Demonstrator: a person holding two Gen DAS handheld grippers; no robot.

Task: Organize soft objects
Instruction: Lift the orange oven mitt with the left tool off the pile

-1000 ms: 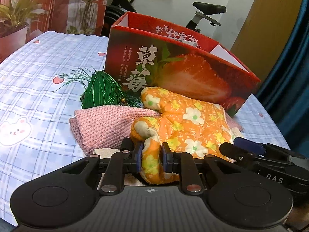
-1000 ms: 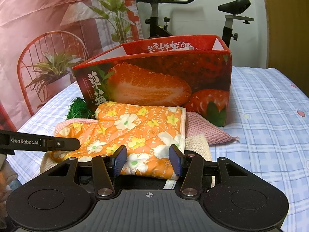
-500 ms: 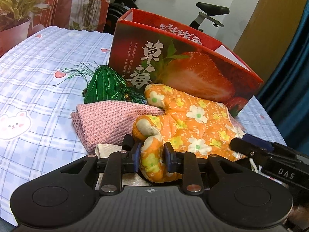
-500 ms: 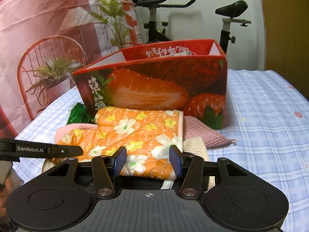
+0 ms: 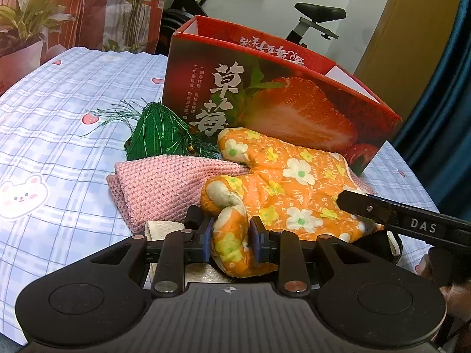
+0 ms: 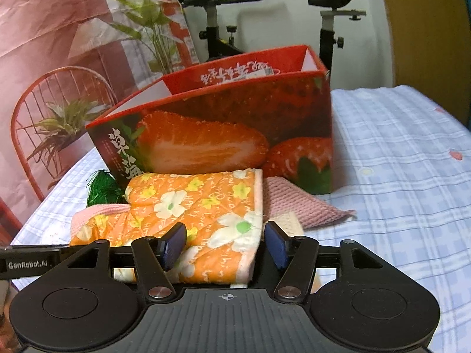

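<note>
Orange floral oven mitt (image 5: pixel 294 188) lies on pink knitted cloth (image 5: pixel 164 188) before the strawberry box (image 5: pixel 282 100). Our left gripper (image 5: pixel 231 242) pinches its thumb; our right gripper (image 6: pixel 225 245) is opening around its cuff. We should lift evenly.

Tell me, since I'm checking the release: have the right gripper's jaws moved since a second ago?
Yes. The right gripper has its jaws opening; they stand wider around the oven mitt, whose cuff corner stays between them, before the strawberry box.
</note>
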